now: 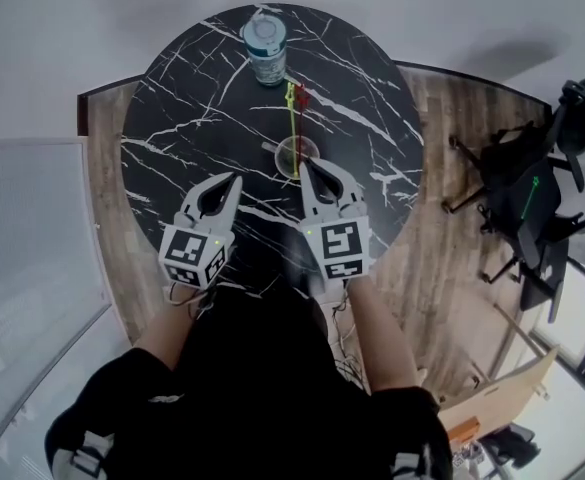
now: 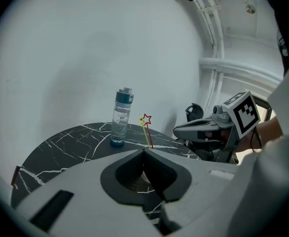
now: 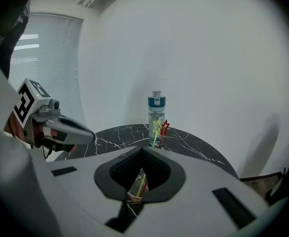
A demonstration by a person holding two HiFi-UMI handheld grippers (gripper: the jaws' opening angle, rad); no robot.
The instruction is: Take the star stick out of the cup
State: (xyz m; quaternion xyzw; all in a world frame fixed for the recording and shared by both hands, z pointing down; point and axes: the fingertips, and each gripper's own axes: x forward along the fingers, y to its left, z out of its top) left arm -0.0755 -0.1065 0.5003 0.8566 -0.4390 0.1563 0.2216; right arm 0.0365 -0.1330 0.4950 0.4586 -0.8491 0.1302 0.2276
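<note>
The approach is underway: the left claw [image 1: 234,180] and right claw [image 1: 307,165] are hovering shut and empty beside the cup [image 1: 297,155], which is holding the star sticks [image 1: 294,118] mid-counter [image 1: 172,98]. Next, one claw likely needs opening around a stick.

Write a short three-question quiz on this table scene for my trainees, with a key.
1. True or false: the bottle lies on its side on the table.
2. How many star sticks stand in the cup? A: one. B: two. C: four.
3. Fill in: the jaws of the left gripper and of the right gripper are both ____.

Key: 1 false, it stands upright. 2 B. 3 shut.
</note>
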